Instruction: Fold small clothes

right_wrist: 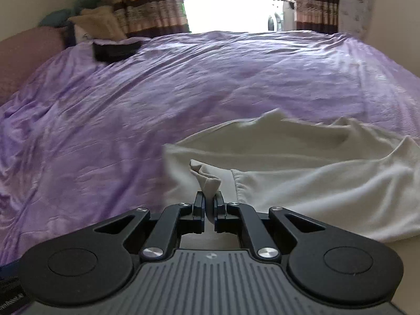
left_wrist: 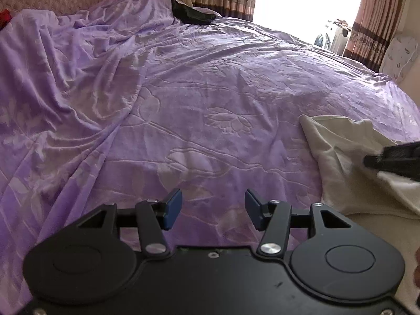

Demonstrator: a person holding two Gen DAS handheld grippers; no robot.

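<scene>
You get daylight pouring through the blown-out white window opening (left_wrist: 302, 2) between the striped brown curtains (right_wrist: 147, 2); near it, detail vanishes in glare. Below it, the right wrist view smears with motion blur, and both views bend at their edges.

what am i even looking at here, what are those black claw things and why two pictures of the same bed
Each black claw is a hand-held two-finger gripper with a wide-angle camera looking along its fingers, so you get one picture per hand. The left gripper is open with nothing between its blue pads, hovering over the purple bedspread. The right gripper is shut on a pinch of the cream garment lying on the bed; it also shows at the right edge of the left picture. A dark folded garment lies at the far side of the bed, near the curtains.
</scene>
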